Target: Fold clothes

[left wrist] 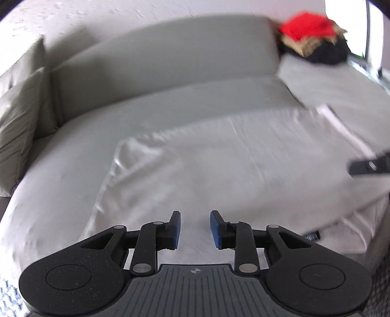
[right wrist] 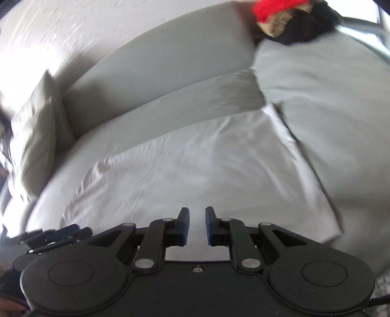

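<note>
Here, both fisheye views are looking down over a pale grey fabric sofa with a flat white garment lying spread across its seat, filling the middle of each frame.

In the left wrist view, the left gripper is sitting at the bottom centre, its two black fingers with blue pads standing clearly apart with a wide gap between them. Nothing is lying between the jaws; they are hovering over the near edge of the white garment, and contact with the cloth cannot be told. At the right edge of this frame, a dark blurred piece of the right gripper is showing over the garment.

In the right wrist view, the right gripper is sitting at the bottom centre, its jaws parted by a narrower gap, also holding nothing, above the near edge of the white garment. At the lower left of this frame, the left gripper is appearing as a dark blurred shape beside it.

In the upper right of both frames, a pile of red, tan and black clothes is resting on the far end of the sofa. Along the left side, pale grey-green cushions are leaning against the sofa's arm. A white textured wall is running across the top.
</note>
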Motion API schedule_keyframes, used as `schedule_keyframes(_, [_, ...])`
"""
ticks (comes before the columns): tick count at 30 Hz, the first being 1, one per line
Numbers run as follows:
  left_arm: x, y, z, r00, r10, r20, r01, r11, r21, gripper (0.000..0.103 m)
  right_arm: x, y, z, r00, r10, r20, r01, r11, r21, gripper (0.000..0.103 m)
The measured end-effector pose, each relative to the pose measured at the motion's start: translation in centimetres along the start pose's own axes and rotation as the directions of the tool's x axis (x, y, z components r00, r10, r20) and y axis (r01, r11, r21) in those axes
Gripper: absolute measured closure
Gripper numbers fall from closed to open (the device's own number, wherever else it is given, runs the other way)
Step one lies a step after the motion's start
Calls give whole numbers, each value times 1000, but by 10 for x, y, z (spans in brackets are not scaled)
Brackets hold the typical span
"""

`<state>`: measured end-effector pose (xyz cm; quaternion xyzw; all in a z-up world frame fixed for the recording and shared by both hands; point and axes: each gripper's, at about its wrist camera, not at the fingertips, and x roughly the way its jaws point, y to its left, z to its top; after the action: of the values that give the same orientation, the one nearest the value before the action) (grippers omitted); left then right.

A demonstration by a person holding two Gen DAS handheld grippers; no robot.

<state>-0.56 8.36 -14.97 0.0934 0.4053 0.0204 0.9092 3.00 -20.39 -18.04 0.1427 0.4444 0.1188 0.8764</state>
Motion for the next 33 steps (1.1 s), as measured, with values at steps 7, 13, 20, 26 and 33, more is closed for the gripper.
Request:
schedule_keyframes(7, [-4,-18,-12,993,89,-71,-81,991,110,74,1,26,-17,995,-88,-45,83,990,-117,90])
schedule_keyframes(13, [-20,-20,-16,987,111,-114,-101,991,87,75,-19,-2,-28,997,0,-75,5,998,62,89])
schedule_keyframes(20, [-44,-18,-19,991,83,-105,-81,996,21,68,-39,-12,-37,997,69,-20,-65,985,158,74])
schedule_keyframes(26, [-49,-20,-21,991,77,-110,-79,997,-7,65,-39,-14,-37,996,92,-16,-88,980,178,72])
schedule_keyframes(33, [-49,-14,-25,992,53,-112,-58,997,-41,64,-53,-37,-32,997,31,73,-52,947,317,67])
